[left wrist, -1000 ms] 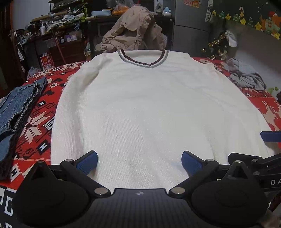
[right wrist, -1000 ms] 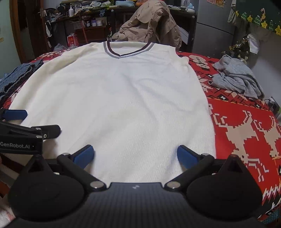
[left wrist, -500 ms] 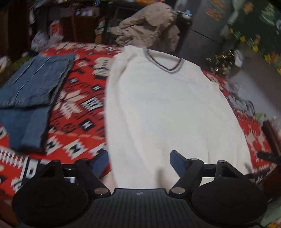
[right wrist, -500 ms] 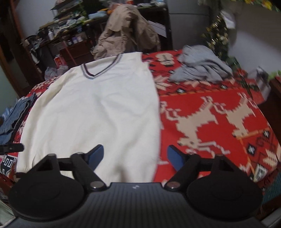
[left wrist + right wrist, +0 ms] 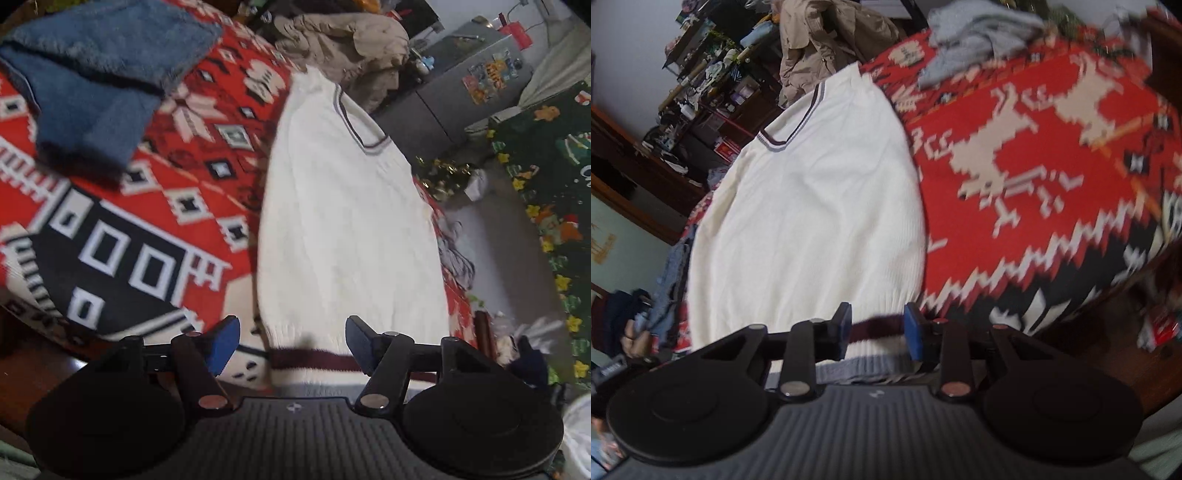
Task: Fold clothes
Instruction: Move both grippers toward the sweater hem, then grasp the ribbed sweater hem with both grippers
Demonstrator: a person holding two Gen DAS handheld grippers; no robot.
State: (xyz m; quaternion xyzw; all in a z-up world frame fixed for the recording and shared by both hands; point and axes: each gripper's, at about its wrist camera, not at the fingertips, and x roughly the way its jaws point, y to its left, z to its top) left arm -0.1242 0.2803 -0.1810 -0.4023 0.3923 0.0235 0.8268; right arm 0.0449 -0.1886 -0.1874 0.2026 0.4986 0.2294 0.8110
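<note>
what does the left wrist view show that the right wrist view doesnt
Only the left wrist view shows the grey fridge and the left gripper, open at the hem. Only the right wrist view shows the crumpled grey garment, the cluttered shelves and the right gripper, open around the hem. Both show the white sweater, red patterned blanket, tan coat and blue denim.

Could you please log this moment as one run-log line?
step: hem grab | left tool: open at sweater hem | right tool: open, straddling hem | sweater flat on blanket
</note>
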